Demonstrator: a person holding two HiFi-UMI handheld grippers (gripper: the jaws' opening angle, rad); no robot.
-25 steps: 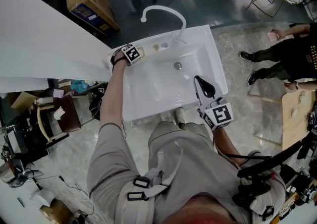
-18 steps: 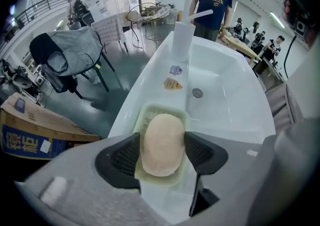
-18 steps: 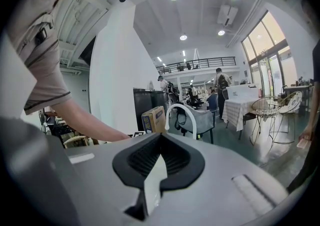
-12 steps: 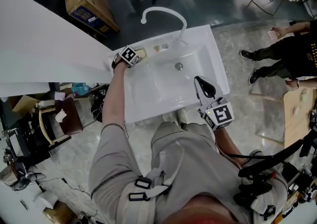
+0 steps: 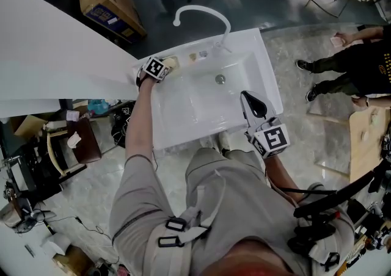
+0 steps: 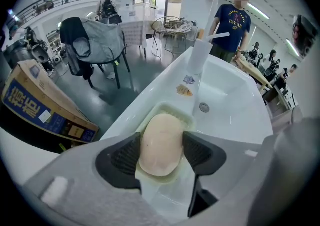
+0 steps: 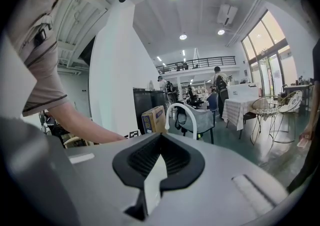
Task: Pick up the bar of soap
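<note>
Left gripper [image 6: 161,156]: jaws just closing, pads on both sides of bar of soap [image 6: 162,132].
Soap: in soap dish [image 6: 167,108], back-left corner of sink [image 5: 201,107].
Right gripper [image 7: 159,157]: jaws together, empty, above sink's front rim.

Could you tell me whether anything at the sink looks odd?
Nothing stands out. The bar of soap lies squarely in its dish on the sink rim, with the left hand-held gripper just closing its jaws on it.

The person wore a grey short-sleeved shirt [image 5: 137,207], grey trousers [image 5: 223,177] and pale straps [image 5: 183,223] with black buckles. The left gripper [image 5: 168,64] and right gripper [image 5: 246,99] were grey, with black ribbed pads [image 6: 125,156], each bearing a cube [image 5: 270,140] of black-and-white square markers.
</note>
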